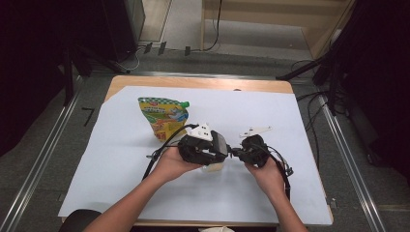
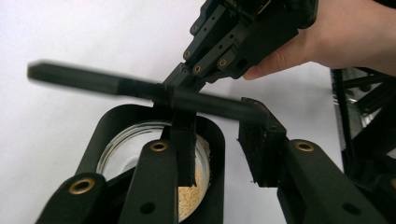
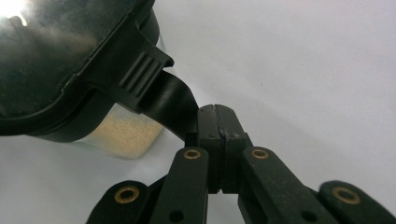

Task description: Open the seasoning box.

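The jar (image 2: 154,154) of pale granules sits on the white surface (image 1: 121,159), between the 2 hands. The right tongs (image 3: 218,140) are closed on its black lid flap (image 3: 173,102). The left tongs (image 2: 219,154) stand open around the jar's collar. Lifting the flap slowly, in line with its hinge, looks wise while the left steadies.

My left gripper (image 1: 205,147) and right gripper (image 1: 249,151) sit tip to tip at mid-tabletop, both forearms coming in from below. My right jaws are pressed tight together; my left jaws stand apart.
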